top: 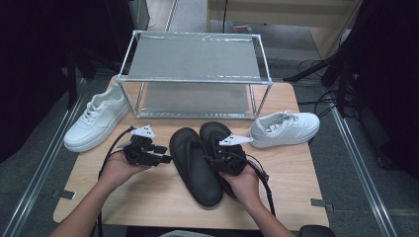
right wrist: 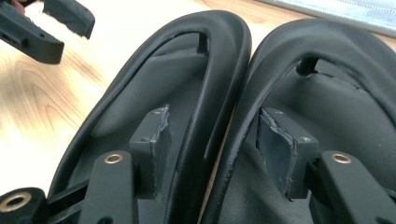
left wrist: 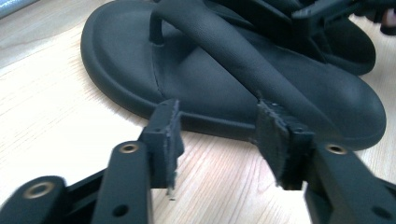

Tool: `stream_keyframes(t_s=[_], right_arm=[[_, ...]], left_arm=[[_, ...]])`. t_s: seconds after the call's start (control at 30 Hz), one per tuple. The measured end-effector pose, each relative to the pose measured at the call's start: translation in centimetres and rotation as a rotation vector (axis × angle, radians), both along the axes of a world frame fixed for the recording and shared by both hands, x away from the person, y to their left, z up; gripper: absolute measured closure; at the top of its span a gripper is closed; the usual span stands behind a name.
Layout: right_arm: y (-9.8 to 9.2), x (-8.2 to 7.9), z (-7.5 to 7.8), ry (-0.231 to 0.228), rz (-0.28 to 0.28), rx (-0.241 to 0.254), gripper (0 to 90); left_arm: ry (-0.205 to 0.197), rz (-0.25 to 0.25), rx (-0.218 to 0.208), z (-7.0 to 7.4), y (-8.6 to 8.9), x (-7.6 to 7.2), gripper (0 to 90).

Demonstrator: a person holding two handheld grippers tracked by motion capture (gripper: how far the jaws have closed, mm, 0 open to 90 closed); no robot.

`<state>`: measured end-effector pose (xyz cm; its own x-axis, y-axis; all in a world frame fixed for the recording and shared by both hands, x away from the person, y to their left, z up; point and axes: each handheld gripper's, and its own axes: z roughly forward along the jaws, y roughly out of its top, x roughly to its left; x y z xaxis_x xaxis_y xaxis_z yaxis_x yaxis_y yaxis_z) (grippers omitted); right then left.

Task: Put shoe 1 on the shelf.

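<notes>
Pair of black rubber flip-flop sandals (top: 202,160) lies just before the two-tier metal-framed shoe rack (top: 195,74). Left gripper (top: 165,159) open beside them; right gripper (top: 213,160) open, straddling their touching edges, heels hidden under the hand.

A lab-like recording space: small wooden table (top: 163,197), metal rack (top: 195,74), dark stands, floor cables (top: 316,106).
</notes>
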<state>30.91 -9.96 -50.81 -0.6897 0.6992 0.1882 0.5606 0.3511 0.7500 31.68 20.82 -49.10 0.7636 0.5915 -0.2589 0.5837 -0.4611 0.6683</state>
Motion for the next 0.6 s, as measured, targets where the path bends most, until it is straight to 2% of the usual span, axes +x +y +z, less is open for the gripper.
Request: stream_keyframes(t_s=[0.07, 0.1, 0.3, 0.6], right_arm=[[0.2, -0.2, -0.2, -0.010, -0.007, -0.012, 46.6], [0.2, -0.3, -0.3, -0.020, -0.010, -0.015, 46.5], [0.7, -0.6, -1.3, 0.000, -0.017, -0.033, 47.7], [0.8, -1.2, -1.7, -0.053, -0.039, -0.047, 53.3]], left_arm=[[0.007, 0.004, -0.011, -0.1, 0.0, 0.2, 47.7], [0.006, 0.002, 0.000, -0.1, 0.0, 0.4, 47.1], [0.002, -0.003, -0.003, 0.1, -0.2, 1.0, 44.8], [-0.001, -0.005, -0.016, 0.0, -0.3, 1.7, 44.0]])
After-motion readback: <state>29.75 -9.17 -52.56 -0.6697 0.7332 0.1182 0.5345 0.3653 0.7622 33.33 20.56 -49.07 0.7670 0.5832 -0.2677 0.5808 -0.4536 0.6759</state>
